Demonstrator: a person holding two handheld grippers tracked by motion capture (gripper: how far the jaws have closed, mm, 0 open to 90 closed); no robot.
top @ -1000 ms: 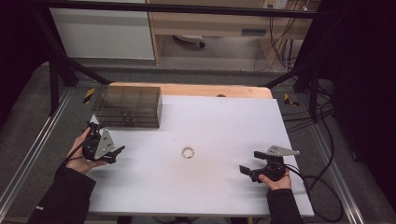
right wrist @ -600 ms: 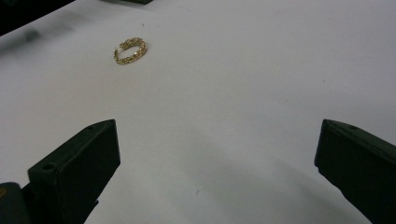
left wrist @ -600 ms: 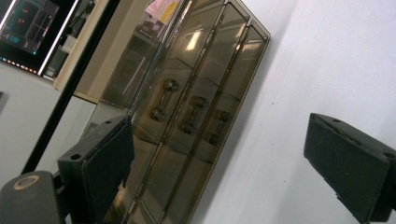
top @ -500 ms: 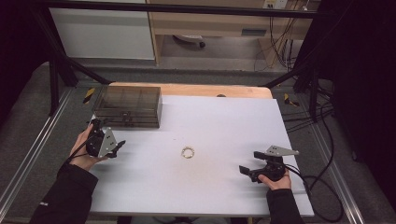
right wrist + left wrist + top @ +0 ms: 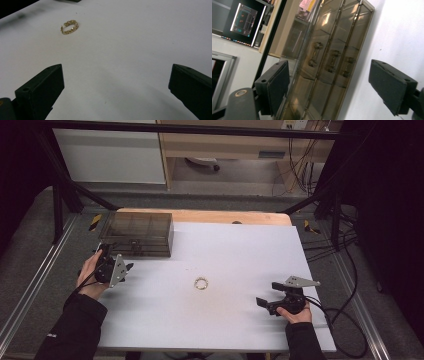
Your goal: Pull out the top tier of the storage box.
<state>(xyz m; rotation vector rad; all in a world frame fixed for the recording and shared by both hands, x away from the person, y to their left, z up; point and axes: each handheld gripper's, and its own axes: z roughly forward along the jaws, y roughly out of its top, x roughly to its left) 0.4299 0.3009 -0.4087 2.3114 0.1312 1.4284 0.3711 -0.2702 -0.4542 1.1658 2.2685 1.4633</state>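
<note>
Black jaws of the right gripper (image 5: 116,92) stand wide apart, the gold ring (image 5: 69,27) well ahead on the white table (image 5: 240,255). Left gripper (image 5: 337,92), equally spread, faces the smoky box (image 5: 329,57), revealing latches.

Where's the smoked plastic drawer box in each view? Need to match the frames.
High view: the smoked translucent plastic drawer box sits at the white table's far left, just ahead of the left claw.
Left gripper view: box close up, tilted, between the open jaws, three drawer handles facing.
Right gripper view: not identifiable.
Shared landmark: the white table top.
</note>
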